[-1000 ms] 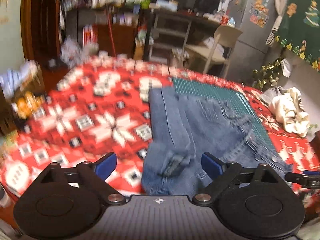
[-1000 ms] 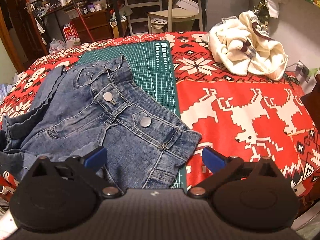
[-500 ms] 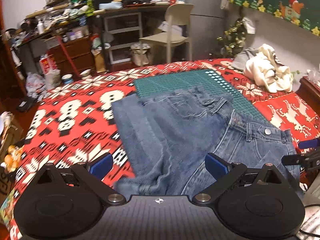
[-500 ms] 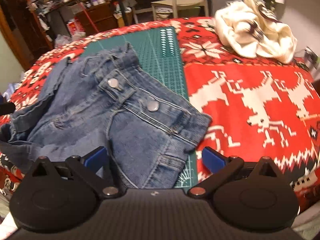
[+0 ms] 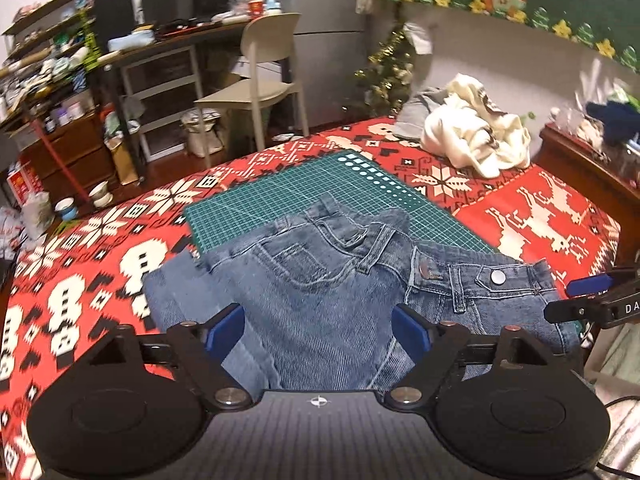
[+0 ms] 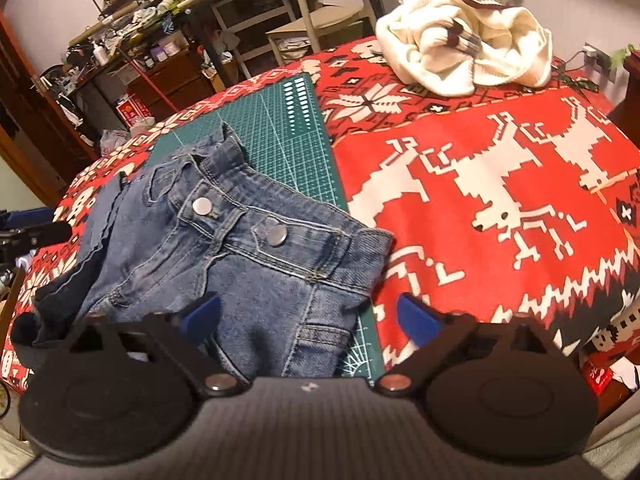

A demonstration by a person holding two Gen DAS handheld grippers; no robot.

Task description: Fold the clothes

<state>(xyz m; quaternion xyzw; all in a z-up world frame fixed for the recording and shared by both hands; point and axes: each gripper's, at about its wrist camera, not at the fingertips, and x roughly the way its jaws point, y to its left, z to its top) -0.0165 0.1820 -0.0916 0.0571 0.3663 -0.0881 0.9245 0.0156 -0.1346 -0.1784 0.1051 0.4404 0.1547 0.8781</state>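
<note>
Blue denim jeans (image 5: 320, 280) lie crumpled across a green cutting mat (image 5: 280, 192) on a red patterned tablecloth (image 5: 100, 260), waistband with two metal buttons toward the right. My left gripper (image 5: 318, 330) hovers low over the leg end, jaws closing, denim under the gap and its blue pads not pressing on it. My right gripper (image 6: 308, 320) is over the waistband corner of the jeans (image 6: 240, 248) at the mat's (image 6: 280, 120) near edge, jaws closing too, without a grip. Each gripper's tip shows at the edge of the other's view: right gripper (image 5: 592, 292), left gripper (image 6: 32, 228).
A white sweater (image 5: 476, 140) is heaped at the far right of the table, a grey garment (image 5: 416, 116) behind it. Beyond the table stand a beige chair (image 5: 264, 72), cluttered desks and a small tinsel tree (image 5: 384, 76). Dark wooden furniture (image 5: 580, 160) borders the right side.
The left gripper swung right over the table and rolled level, ending above the jeans. The right gripper edged closer to the waistband and tilted. Both pairs of jaws have narrowed.
</note>
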